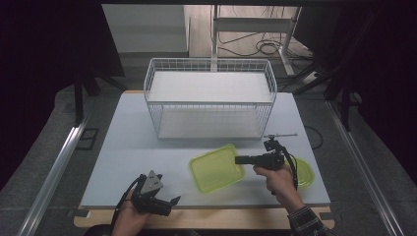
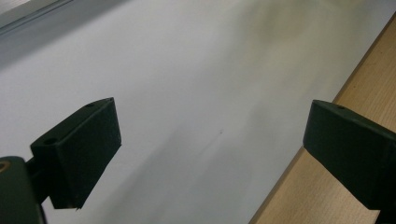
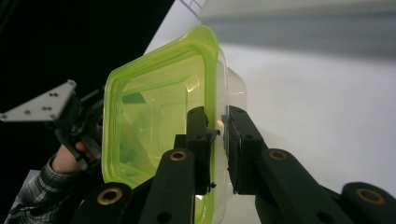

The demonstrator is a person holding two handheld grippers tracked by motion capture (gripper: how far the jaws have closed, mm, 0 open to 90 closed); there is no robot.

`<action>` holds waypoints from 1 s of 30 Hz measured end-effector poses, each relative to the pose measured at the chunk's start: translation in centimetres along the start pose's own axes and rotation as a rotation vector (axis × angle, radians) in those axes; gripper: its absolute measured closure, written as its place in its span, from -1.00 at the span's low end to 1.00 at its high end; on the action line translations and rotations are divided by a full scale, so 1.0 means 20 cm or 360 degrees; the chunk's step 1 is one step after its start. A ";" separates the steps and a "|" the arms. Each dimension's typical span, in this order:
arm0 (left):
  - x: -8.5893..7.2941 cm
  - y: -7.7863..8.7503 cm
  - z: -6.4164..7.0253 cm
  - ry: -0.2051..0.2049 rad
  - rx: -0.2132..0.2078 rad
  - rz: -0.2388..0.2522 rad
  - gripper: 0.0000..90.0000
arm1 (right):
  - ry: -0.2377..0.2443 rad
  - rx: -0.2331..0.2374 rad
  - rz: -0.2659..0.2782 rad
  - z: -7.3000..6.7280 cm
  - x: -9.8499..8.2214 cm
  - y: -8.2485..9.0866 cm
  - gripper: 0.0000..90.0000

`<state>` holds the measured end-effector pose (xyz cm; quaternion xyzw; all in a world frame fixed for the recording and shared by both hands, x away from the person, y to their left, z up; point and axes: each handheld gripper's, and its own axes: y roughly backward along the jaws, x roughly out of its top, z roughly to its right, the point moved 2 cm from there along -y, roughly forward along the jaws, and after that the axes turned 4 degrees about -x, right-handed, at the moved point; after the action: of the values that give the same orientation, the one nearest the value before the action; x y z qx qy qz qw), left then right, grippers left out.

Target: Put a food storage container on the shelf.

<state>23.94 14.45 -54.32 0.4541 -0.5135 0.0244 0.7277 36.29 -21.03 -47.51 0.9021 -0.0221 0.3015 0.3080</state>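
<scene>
Where the right gripper (image 3: 215, 140) grips, the green lid (image 3: 159, 116) hides one pad.

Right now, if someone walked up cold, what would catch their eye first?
The lime-green container stands out near the middle front of the grey table, gripped at its rim by the right tongs. Behind it stands a white wire basket at the far edge. The left tongs rest open at the near left corner, holding nothing.
</scene>
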 end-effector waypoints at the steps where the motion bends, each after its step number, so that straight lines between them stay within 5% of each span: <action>1: 0.00 0.00 0.00 0.0001 0.0000 0.0000 -0.91 | 0.0005 -0.0001 0.0009 -0.01 0.01 0.01 0.78; 30: 0.00 -0.01 0.00 0.0002 -0.0004 -0.0030 -0.92 | 0.0040 0.0033 0.0237 -0.14 0.33 0.18 0.78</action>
<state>24.03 14.36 -54.49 0.4580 -0.5087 0.0172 0.7288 39.50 -21.49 -40.09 0.8972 -0.0823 0.3350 0.2756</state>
